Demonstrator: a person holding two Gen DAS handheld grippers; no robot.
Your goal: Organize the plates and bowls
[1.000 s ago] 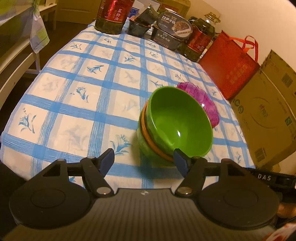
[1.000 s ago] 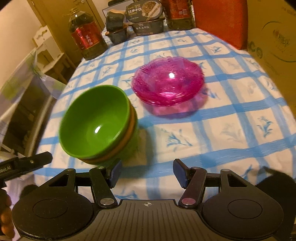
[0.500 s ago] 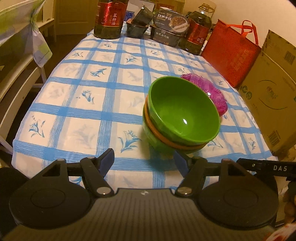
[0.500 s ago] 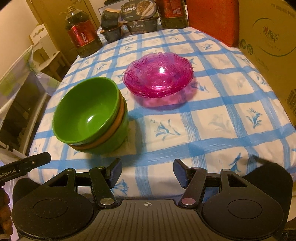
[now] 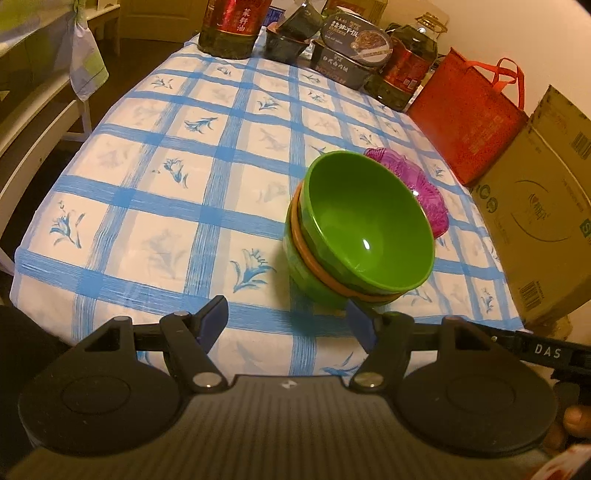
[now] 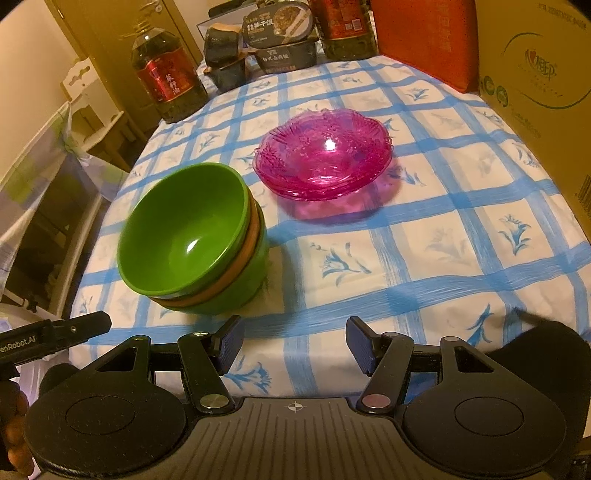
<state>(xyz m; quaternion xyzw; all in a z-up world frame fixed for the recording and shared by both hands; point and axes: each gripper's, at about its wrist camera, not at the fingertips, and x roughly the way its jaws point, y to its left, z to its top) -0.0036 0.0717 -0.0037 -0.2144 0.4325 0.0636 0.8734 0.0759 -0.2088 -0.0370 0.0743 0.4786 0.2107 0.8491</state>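
Note:
A stack of bowls [image 5: 354,236], green on top with an orange one between two green ones, stands tilted on the blue-checked tablecloth [image 5: 177,184]; it also shows in the right wrist view [image 6: 195,240]. Behind it sits a stack of pink glass plates [image 6: 325,158], partly hidden behind the bowls in the left wrist view [image 5: 428,192]. My left gripper [image 5: 288,321] is open and empty, just in front of the bowls. My right gripper [image 6: 293,341] is open and empty, near the table's front edge, to the right of the bowls.
Oil bottles [image 6: 166,74], food tins [image 6: 280,26] and dark containers [image 5: 291,33] line the far edge. A red bag [image 5: 469,110] and a cardboard box [image 5: 535,221] stand along the right side. White furniture [image 5: 33,110] is at the left.
Both grippers have pulled back a little from the bowls and plates, still open. The bowls and plates have not moved.

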